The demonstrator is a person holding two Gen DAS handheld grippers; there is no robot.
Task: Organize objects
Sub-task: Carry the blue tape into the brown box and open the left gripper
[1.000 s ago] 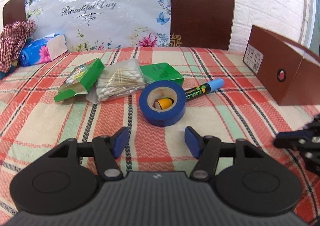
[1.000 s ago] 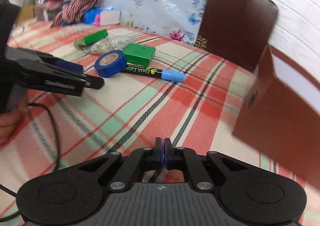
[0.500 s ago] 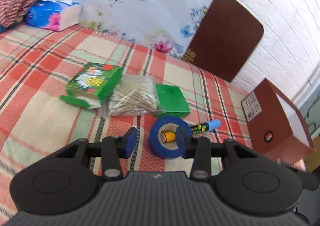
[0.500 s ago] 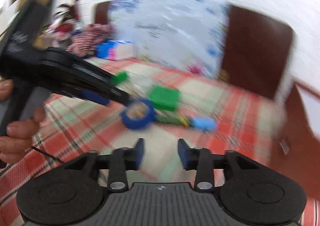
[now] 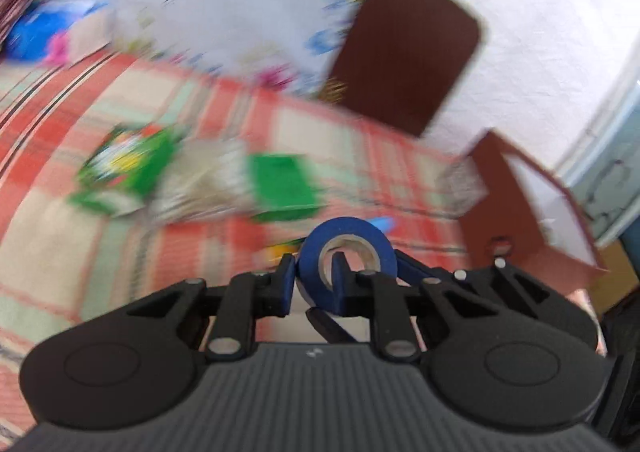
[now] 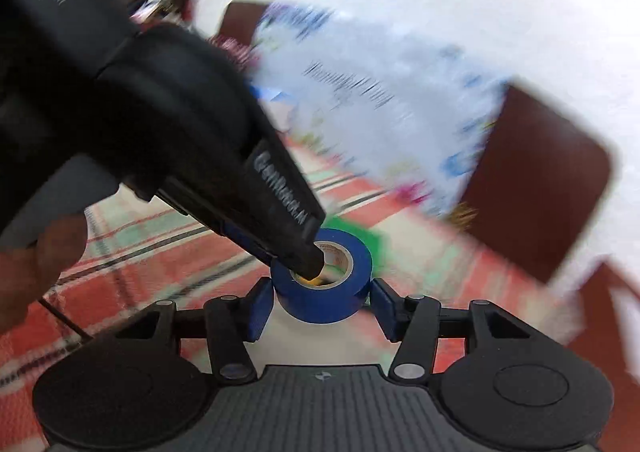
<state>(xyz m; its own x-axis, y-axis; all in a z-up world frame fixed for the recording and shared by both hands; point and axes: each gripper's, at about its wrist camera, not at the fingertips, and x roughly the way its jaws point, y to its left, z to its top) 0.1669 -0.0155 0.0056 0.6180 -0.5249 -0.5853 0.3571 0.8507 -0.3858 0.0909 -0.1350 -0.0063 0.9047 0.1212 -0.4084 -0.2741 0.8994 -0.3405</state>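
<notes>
The blue tape roll [image 5: 352,227] hangs above the checked cloth, with my left gripper [image 5: 314,276] shut on its wall: one finger is outside and the other is in the hole. In the right wrist view the left gripper [image 6: 308,266] reaches in from the upper left to the roll [image 6: 356,266]. My right gripper [image 6: 322,306] straddles the roll from below. Its jaws are opening, and the pads [image 6: 260,308] stand close beside the roll's sides without a clear squeeze. One of the right gripper's fingers [image 5: 416,270] shows behind the roll. Something yellow shows through the hole.
On the cloth, blurred, lie a printed green box [image 5: 128,168], a bag of cotton swabs [image 5: 204,184], a plain green box [image 5: 284,188] and a marker's blue cap [image 5: 382,223]. An open brown box [image 5: 516,212] stands at the right. A person's hand [image 6: 36,264] holds the left gripper.
The left gripper closed on the roll's wall and lifted it off the cloth. The right gripper went from shut to open and moved in around the roll.
</notes>
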